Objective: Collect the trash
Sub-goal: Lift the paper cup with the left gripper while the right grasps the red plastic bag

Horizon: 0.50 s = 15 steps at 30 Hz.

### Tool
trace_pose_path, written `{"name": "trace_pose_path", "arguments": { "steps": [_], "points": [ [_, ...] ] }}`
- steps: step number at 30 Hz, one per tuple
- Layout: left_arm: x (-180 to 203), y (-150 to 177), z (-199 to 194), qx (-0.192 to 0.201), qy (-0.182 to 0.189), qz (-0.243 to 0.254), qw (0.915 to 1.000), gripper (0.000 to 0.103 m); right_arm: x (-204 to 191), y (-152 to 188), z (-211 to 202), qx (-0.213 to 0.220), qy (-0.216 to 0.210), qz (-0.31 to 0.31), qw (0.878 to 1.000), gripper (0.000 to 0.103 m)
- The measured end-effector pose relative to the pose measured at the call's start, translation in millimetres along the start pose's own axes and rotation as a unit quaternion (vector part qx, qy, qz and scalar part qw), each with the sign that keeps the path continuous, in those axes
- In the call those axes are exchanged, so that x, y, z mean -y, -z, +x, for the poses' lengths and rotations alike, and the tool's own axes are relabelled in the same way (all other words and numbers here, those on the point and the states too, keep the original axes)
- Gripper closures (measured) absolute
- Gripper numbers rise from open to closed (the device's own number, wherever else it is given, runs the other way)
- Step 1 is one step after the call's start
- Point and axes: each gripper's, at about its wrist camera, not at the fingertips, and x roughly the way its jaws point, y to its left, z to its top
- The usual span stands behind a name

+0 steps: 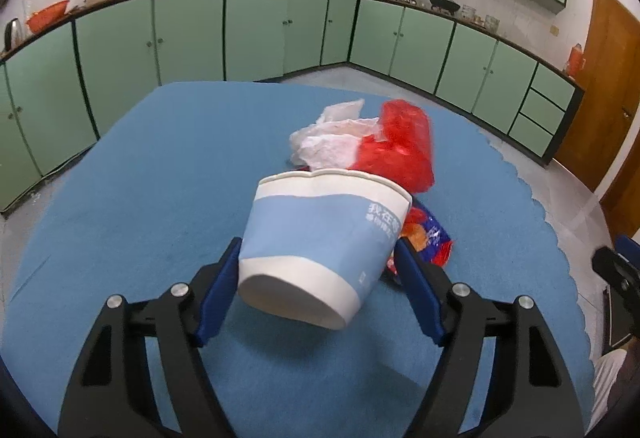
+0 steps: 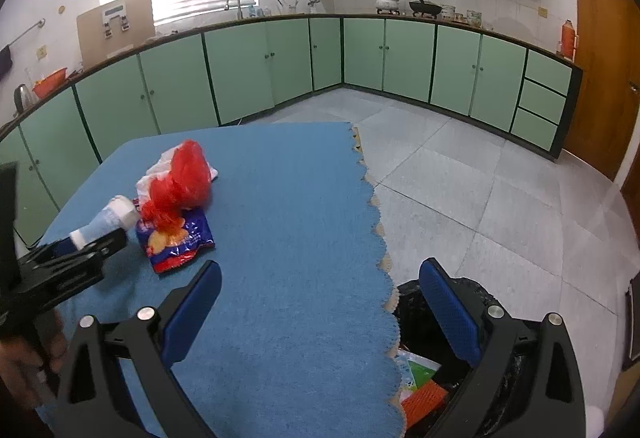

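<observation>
Paper cup (image 1: 320, 238): light blue band, white rim and base. Plastic bag (image 1: 400, 149): red. Tablecloth (image 1: 140, 197): plain blue. Cabinets (image 1: 188, 33): pale green.

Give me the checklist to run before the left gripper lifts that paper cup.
1. Paper cup sits between the left gripper's fingers: ok.
2. Both pads press on the cup: cannot tell; a sliver of wrapper shows beside one pad.
3. Cup clear of other trash: not ok; the red plastic bag and snack wrapper crowd its rim.
4. Right gripper open and empty: ok.
5. Bin mouth open beside the table edge: ok.
</observation>
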Motion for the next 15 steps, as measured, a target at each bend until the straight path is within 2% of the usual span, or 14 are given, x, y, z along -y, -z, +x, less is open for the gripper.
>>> {"name": "trace_pose_path", "arguments": {
  "steps": [7,11,15],
  "points": [
    [-29.1,-6.9,-13.3,0.011,-0.048,-0.026,0.9985,0.03,-30.6,-15.9,18.5,0.017,-0.036,-0.011,0.999,0.006],
    [-39.2,-18.2,-9.1,0.016,-0.06,-0.036,0.9974,0.03,-60.9,-29.9,33.6,0.035,-0.061,-0.024,0.997,0.006],
    [-44.7,-25.6,-4.9,0.021,-0.065,-0.041,0.9968,0.03,-83.7,-39.4,53.2,0.034,-0.079,-0.024,0.996,0.008]
  ]
}}
